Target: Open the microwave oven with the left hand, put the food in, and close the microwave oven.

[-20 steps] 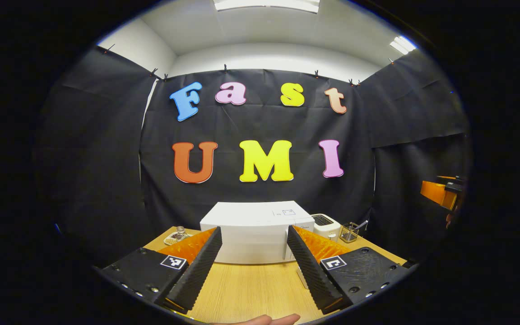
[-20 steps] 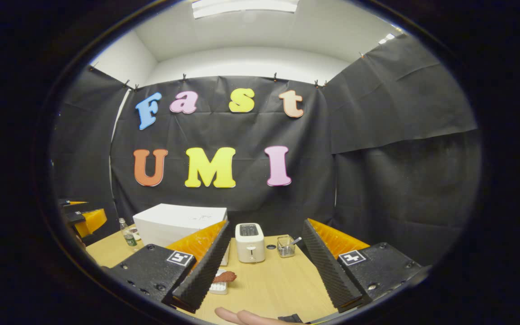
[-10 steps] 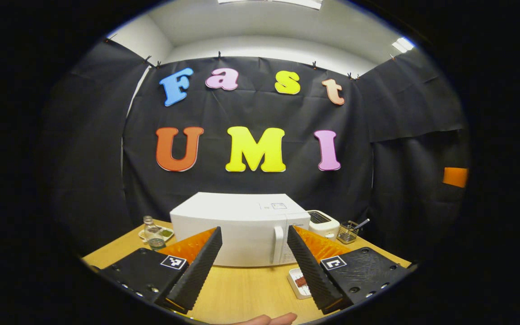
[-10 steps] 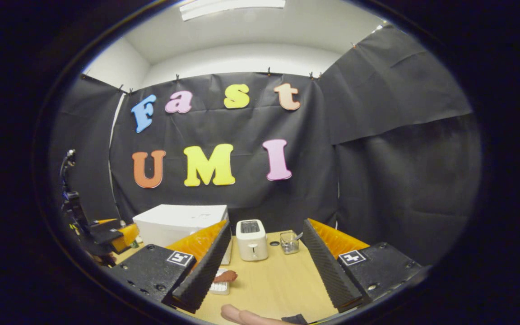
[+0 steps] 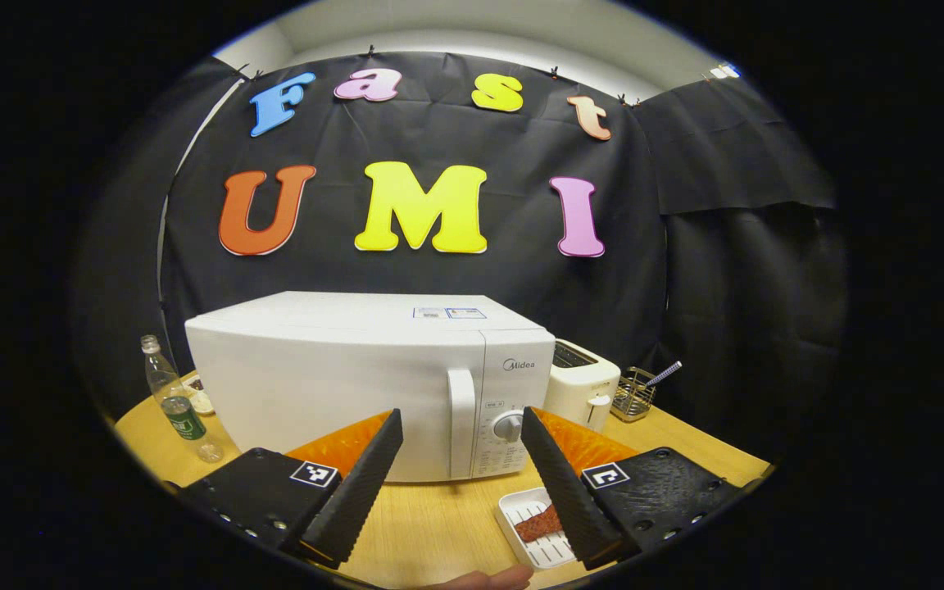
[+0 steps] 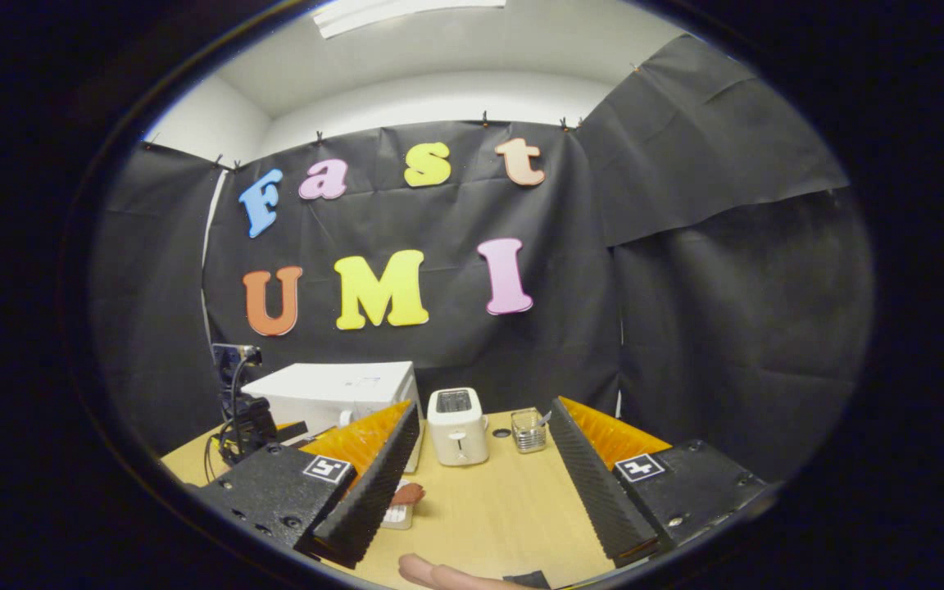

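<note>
Microwave oven [image 5: 357, 377] boxy, smooth white, door closed; both ribbed-fingered hand-held grippers [image 5: 460, 483] [image 6: 480, 483] spread, empty.

The wooden bench [image 5: 431, 524] carried a white microwave oven [image 5: 357, 381], a toaster [image 5: 583, 392] just beside it, a wire basket [image 5: 634, 395], a bottle [image 5: 175, 401] and a white tray [image 5: 533, 524] holding food [image 5: 539, 523].

"Midea" brand on the microwave oven [image 5: 374, 377] front
</note>
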The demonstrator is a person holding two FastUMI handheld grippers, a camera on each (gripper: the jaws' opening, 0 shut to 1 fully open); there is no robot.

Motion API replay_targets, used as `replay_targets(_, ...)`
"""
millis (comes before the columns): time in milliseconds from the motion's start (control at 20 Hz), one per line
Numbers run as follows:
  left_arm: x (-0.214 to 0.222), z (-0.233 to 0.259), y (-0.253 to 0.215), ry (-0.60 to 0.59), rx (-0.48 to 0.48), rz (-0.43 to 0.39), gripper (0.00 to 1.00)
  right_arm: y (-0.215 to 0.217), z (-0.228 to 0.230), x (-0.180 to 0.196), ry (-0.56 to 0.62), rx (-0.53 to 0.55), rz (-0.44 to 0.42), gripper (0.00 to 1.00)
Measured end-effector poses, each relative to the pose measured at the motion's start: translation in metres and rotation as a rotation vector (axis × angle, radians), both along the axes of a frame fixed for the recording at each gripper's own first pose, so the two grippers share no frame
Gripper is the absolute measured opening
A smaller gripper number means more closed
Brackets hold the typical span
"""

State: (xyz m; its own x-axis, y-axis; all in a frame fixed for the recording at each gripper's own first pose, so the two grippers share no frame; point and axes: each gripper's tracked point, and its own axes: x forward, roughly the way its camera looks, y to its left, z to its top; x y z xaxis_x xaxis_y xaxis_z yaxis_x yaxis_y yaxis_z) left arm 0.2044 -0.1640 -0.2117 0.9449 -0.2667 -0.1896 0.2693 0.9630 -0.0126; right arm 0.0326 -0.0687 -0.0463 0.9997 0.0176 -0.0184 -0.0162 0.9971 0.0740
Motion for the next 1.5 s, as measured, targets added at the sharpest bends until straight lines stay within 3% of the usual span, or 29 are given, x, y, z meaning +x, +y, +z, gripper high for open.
replay_targets(200,0.031,-0.030,-0.006,0.024,-0.007,0.032,0.92,-0.015,-0.013,0.012,0.004,0.001,-0.014,0.93)
replay_targets(250,0.039,-0.035,-0.005,0.017,0.003,0.041,0.92,-0.018,-0.016,0.016,0.004,0.003,-0.013,1.00)
replay_targets(300,0.044,-0.038,-0.007,0.009,0.010,0.037,0.91,-0.021,-0.019,0.019,0.006,0.004,-0.014,1.00)
replay_targets(350,0.051,-0.041,-0.008,0.001,0.021,0.041,0.70,-0.025,-0.024,0.023,0.010,0.003,-0.017,0.93)
replay_targets(400,0.056,-0.044,-0.007,-0.005,0.025,0.054,0.76,-0.027,-0.027,0.028,0.014,0.004,-0.019,0.93)
replay_targets(450,0.061,-0.050,-0.005,0.008,0.023,0.071,0.79,-0.029,-0.032,0.030,0.020,0.004,-0.020,1.00)
replay_targets(500,0.065,-0.056,-0.007,0.028,0.014,0.075,0.62,-0.030,-0.037,0.033,0.028,0.005,-0.019,1.00)
replay_targets(550,0.065,-0.062,-0.005,0.056,0.003,0.103,0.53,-0.031,-0.044,0.035,0.040,0.010,-0.014,0.93)
replay_targets(600,0.066,-0.058,-0.007,0.052,-0.008,0.121,0.50,-0.030,-0.048,0.037,0.050,0.016,-0.005,1.00)
replay_targets(700,0.064,-0.060,-0.014,0.071,0.000,0.110,0.45,-0.031,-0.057,0.040,0.079,0.027,0.003,1.00)
replay_targets(750,0.069,-0.060,-0.015,0.060,-0.012,0.123,0.28,-0.034,-0.063,0.040,0.091,0.032,0.000,1.00)
replay_targets(900,0.067,-0.062,-0.010,0.067,0.011,0.149,0.20,-0.045,-0.063,0.038,0.093,0.028,-0.028,1.00)
replay_targets(950,0.065,-0.061,-0.010,0.073,0.013,0.147,0.12,-0.048,-0.062,0.035,0.087,0.021,-0.038,1.00)
replay_targets(1200,0.051,-0.064,-0.009,0.096,0.009,0.136,0.07,-0.057,-0.053,0.018,0.056,-0.014,-0.064,1.00)
replay_targets(1250,0.050,-0.055,-0.008,0.048,0.008,0.140,0.07,-0.058,-0.051,0.014,0.049,-0.019,-0.063,1.00)
replay_targets(1300,0.040,-0.061,-0.005,0.070,0.021,0.132,0.06,-0.058,-0.050,0.012,0.045,-0.023,-0.064,0.93)
replay_targets(1350,0.035,-0.058,-0.004,0.049,0.010,0.120,0.06,-0.058,-0.050,0.009,0.047,-0.025,-0.066,1.00)
replay_targets(1400,0.029,-0.059,-0.002,0.061,-0.002,0.113,0.06,-0.058,-0.049,0.007,0.048,-0.026,-0.065,0.93)
replay_targets(1450,0.020,-0.058,0.001,0.068,-0.014,0.112,0.06,-0.055,-0.048,0.004,0.046,-0.024,-0.061,1.00)
replay_targets(1500,0.014,-0.057,0.003,0.067,-0.012,0.106,0.06,-0.054,-0.049,0.000,0.046,-0.023,-0.058,1.00)
